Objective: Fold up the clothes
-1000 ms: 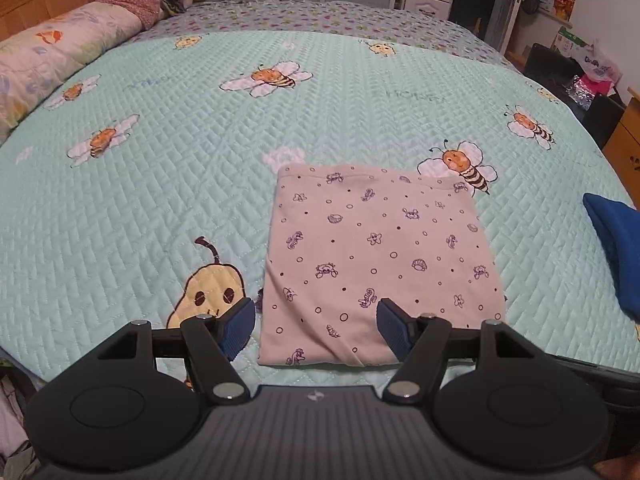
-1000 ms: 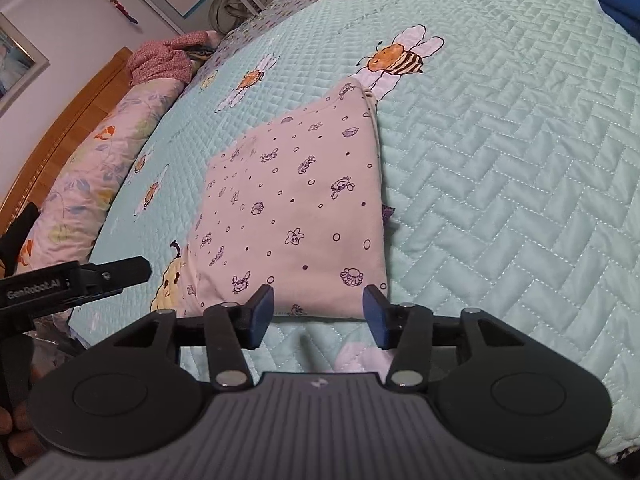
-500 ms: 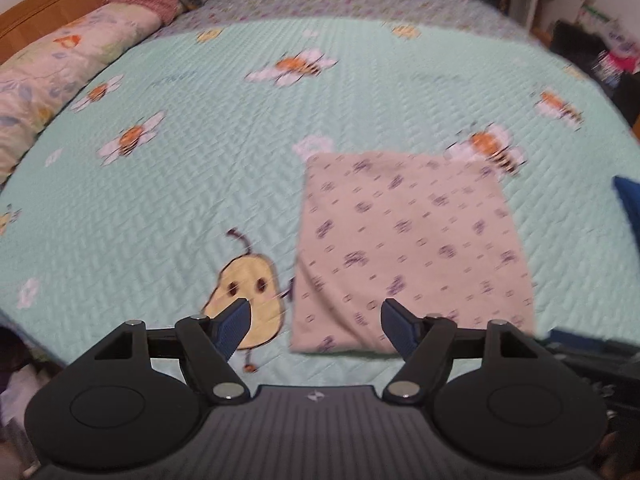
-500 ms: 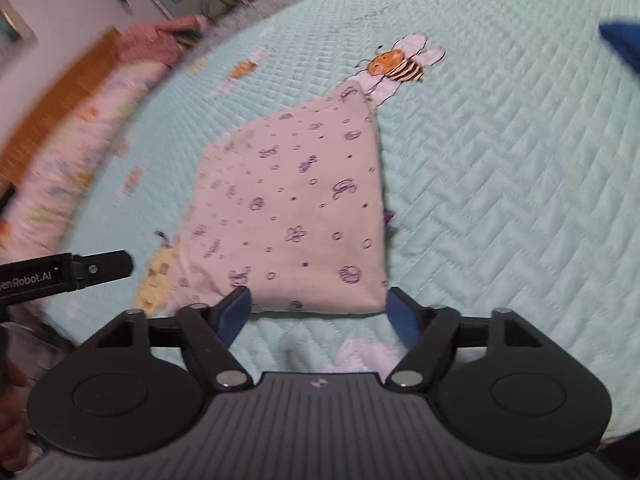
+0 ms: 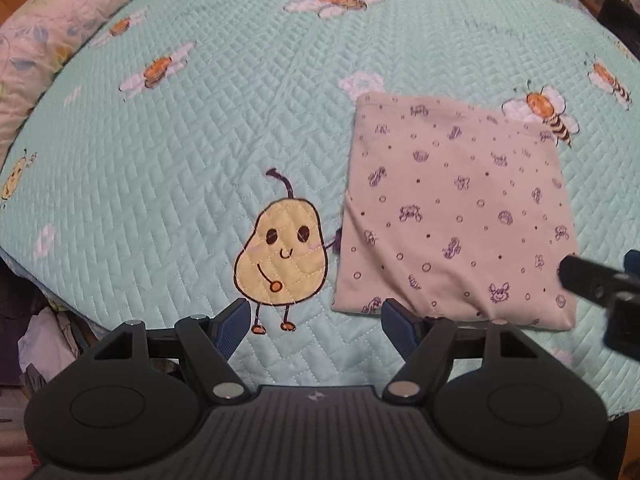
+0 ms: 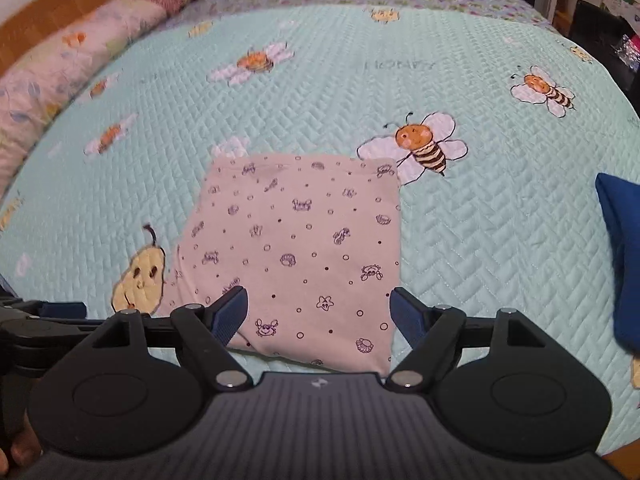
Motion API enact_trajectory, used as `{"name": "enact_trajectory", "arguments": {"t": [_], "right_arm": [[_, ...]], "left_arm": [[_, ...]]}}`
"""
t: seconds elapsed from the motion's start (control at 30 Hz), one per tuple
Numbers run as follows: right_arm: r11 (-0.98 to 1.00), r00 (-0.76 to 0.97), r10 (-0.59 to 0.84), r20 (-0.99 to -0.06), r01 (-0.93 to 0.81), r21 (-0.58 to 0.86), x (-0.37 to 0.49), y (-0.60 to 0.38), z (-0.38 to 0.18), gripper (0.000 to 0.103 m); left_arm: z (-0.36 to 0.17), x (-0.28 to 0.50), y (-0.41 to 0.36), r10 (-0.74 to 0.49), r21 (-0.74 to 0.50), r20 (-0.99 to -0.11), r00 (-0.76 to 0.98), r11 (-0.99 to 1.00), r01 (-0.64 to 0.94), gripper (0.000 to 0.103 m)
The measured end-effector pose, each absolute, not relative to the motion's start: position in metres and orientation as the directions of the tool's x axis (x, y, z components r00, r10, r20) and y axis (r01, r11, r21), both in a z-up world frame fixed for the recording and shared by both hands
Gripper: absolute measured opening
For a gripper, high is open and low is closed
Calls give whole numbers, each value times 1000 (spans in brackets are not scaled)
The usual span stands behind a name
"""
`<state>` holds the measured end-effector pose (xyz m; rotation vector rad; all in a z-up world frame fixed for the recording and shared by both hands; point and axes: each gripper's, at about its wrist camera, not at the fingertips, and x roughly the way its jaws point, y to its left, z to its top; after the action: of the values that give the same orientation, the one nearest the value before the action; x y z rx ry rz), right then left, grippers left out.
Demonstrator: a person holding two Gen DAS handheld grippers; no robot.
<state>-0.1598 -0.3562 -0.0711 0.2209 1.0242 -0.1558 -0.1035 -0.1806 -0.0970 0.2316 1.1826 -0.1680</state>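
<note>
Folded pink garment [image 6: 304,248] lies flat on the bed's mint quilt [image 6: 340,92], a neat rectangle with small purple prints, nothing gripping it. Right tool [image 6: 318,312] hangs over the garment's near edge, jaws opening wide, blue pads clear of the cloth and not pressing it. Left tool [image 5: 316,322] sits off the garment's near left corner, jaws spread and empty; its right pad overlaps the corner in view, contact unclear, its left pad is over bare quilt. Yellow pear print [image 5: 280,256] is just left of the garment, almost touching its left edge. Bee print [image 6: 420,144] sits at the garment's far right corner. Blue cloth [image 6: 620,256] lies well right of the garment. Floral pillow [image 6: 52,80] runs along the bed edge far left of the garment, wooden headboard [image 6: 48,12] behind it.
</note>
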Motion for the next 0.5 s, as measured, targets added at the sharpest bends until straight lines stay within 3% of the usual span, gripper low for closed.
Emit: {"name": "enact_trajectory", "arguments": {"t": [0.1,0.5], "right_arm": [[973,416,-29,-909,220,70,-144,-349,-77,79],[971,405,-41,-913,232,60,-136,-342,-79,79]], "left_arm": [[-99,-98,-182,-26,69,-945,327,959,274,75],[-105,-87,-190,-78,18,-955,288,948,317,75]]}}
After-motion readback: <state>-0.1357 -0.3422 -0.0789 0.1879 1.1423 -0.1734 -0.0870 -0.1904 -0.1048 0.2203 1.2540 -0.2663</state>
